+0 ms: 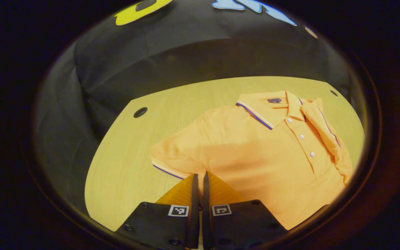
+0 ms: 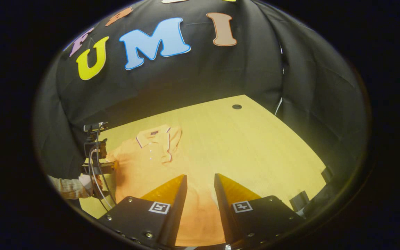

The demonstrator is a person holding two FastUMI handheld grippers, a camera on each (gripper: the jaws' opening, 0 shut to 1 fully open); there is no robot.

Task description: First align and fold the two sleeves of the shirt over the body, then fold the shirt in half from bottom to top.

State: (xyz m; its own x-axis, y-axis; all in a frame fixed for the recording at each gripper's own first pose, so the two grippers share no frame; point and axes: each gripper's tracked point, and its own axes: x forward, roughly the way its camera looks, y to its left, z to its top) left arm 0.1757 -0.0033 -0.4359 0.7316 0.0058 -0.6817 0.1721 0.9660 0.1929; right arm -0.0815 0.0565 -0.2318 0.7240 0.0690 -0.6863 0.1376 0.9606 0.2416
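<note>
Orange shirt (image 1: 255, 152) flat on worktop (image 1: 123, 173), collar toward far edge, buttons up. One sleeve (image 1: 325, 128) already folded over body; other sleeve (image 1: 172, 159) spread toward side edge. Left tool (image 1: 200, 180) nearly closed at sleeve hem, probably pinching cloth for fold. Right tool (image 2: 200, 184) gaping wide, empty, above lower body, likely waiting.

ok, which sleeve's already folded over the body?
The sleeve beside the button placket: it lies over the shirt's chest, striped cuff inward. The other sleeve is spread flat on the table, beside the left claw.
</note>
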